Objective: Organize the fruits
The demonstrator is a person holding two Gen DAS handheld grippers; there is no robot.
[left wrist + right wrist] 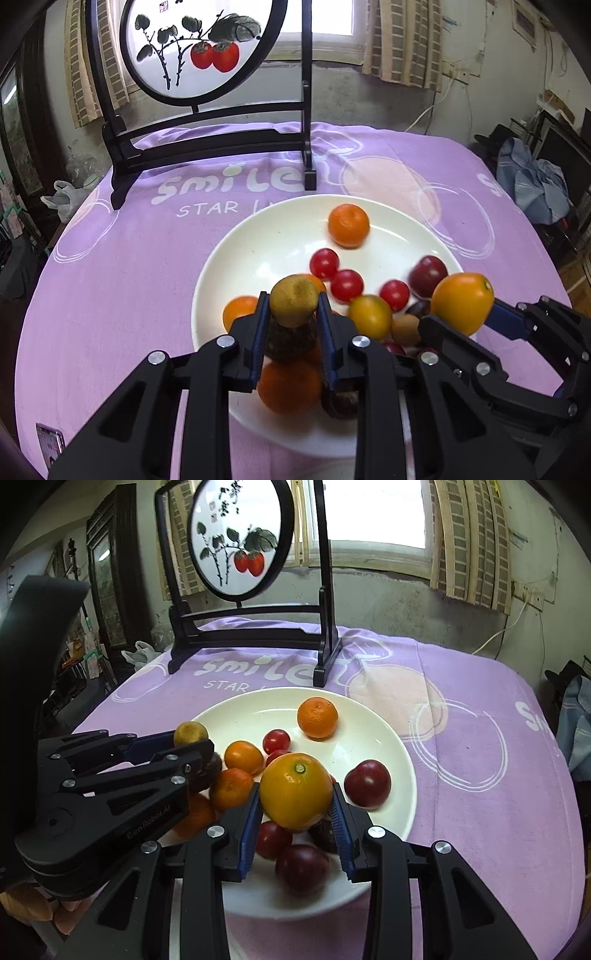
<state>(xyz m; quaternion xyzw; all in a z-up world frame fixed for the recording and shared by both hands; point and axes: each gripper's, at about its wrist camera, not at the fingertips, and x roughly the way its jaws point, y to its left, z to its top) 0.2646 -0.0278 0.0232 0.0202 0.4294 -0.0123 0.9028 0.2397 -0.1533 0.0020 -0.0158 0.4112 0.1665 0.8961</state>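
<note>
lift step: left claw (293, 308) grips a small olive-yellow fruit (293, 304), right claw (295, 805) grips a yellow-orange fruit (295, 792) above the white plate (402, 775); next, carry both to a bare spot near 12 o'clock

The plate (402, 775) sits on the tablecloth (480, 812), and the screen stand (325, 635) stands on the cloth just behind the plate's far rim. One mandarin (317, 717) lies alone in the plate near that far rim. The cherry tomatoes (324, 263) lie toward the plate's middle, and a plum (367, 784) by its right side. More fruit is heaped at the near rim, probably touching. A phone (50, 441) lies on the cloth, left of the plate's near edge.
</note>
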